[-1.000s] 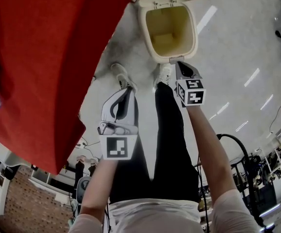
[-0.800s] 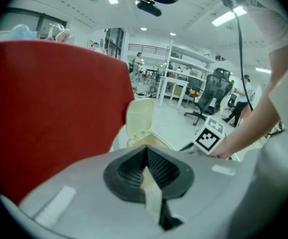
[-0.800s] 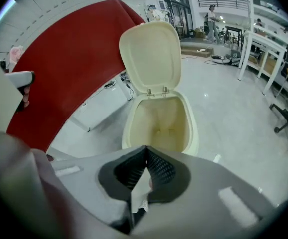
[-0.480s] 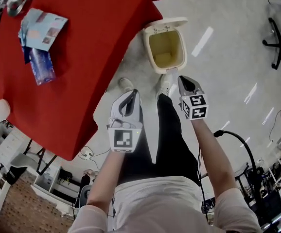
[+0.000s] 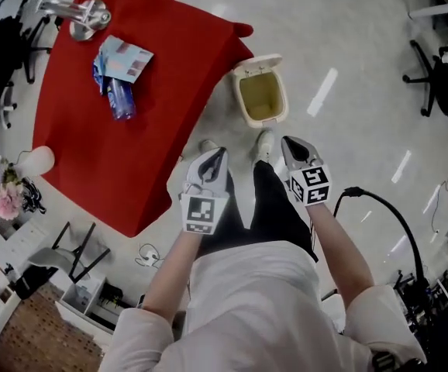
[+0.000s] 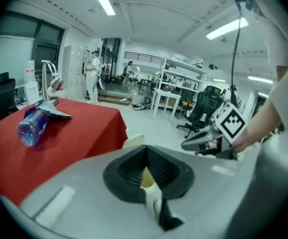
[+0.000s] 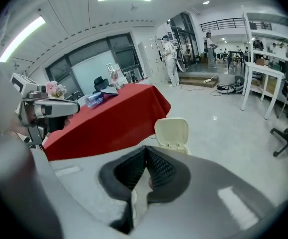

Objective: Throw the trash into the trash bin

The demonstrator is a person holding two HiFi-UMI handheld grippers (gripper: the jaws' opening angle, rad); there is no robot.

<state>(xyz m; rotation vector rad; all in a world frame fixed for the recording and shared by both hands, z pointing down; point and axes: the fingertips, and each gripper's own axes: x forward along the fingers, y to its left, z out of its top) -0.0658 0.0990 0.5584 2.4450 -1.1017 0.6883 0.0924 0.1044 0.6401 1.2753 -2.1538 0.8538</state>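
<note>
Neighbouring the table (image 5: 131, 153) corner, open bin (image 5: 243, 115).

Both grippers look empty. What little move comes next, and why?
Probably reach the left gripper toward the crushed blue plastic bottle on the red-clothed table. Both it and the right gripper are shut on nothing, the bottle and the blue-and-white paper packet touching it lie unpicked, and the cream plastic trash bin stands open on the floor.
</note>
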